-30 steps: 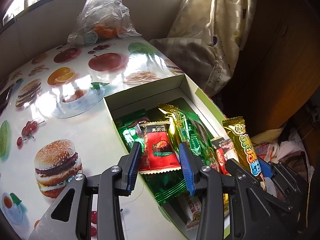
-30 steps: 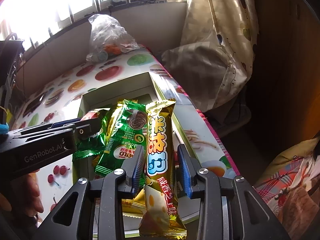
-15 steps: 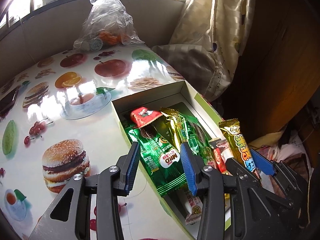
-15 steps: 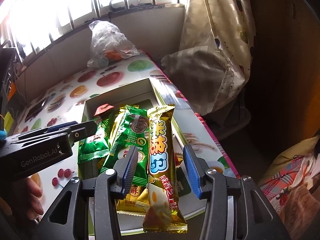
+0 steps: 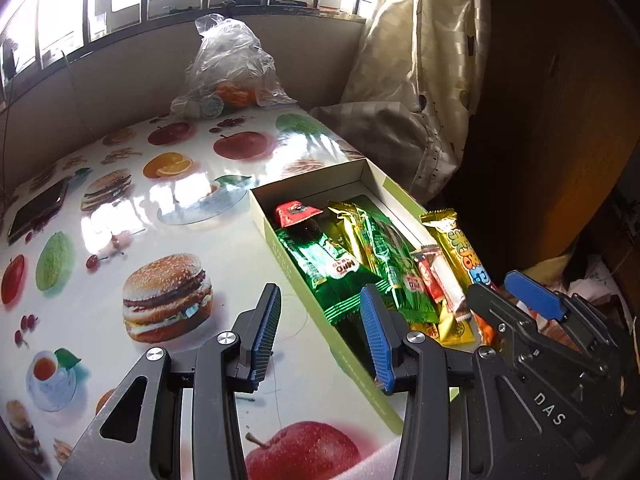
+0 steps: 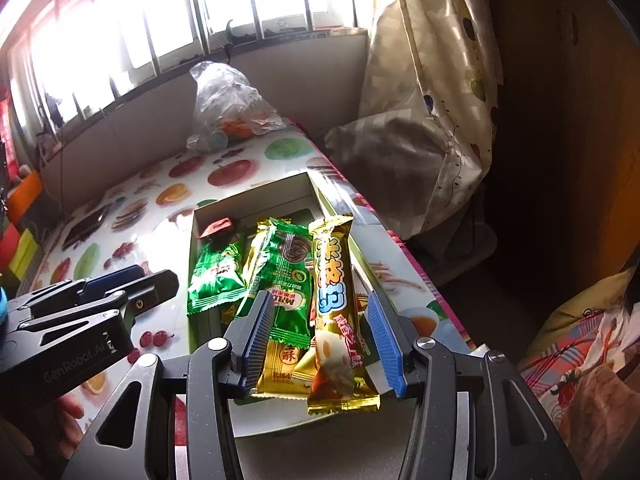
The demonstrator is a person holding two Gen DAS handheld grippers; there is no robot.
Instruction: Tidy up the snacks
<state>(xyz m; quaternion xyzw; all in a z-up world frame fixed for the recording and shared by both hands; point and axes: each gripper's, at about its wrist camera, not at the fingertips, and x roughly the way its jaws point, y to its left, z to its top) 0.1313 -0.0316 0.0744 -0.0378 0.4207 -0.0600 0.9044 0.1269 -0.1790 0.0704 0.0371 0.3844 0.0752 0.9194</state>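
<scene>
From where I sit, the table wears a glossy cloth printed with burgers, apples and oranges, and a clear plastic bag with something orange inside sits at its far end under the barred window. A dark phone lies flat near the table's left edge, and a pale curtain hangs bunched off the far right corner. The open cardboard box lies along the table's right edge, holding green packets, a red one at the far end and gold ones packed side by side. The long gold snack bar rests on the box's right side, its near end overhanging the front rim. My right gripper straddles that bar with its jaws opening, the pads clear of the wrapper on both sides. My left gripper hangs over the box's left wall, jaws apart with nothing between them. Whether the bar's far end touches the green packet beside it, I can't quite tell through the glare.
</scene>
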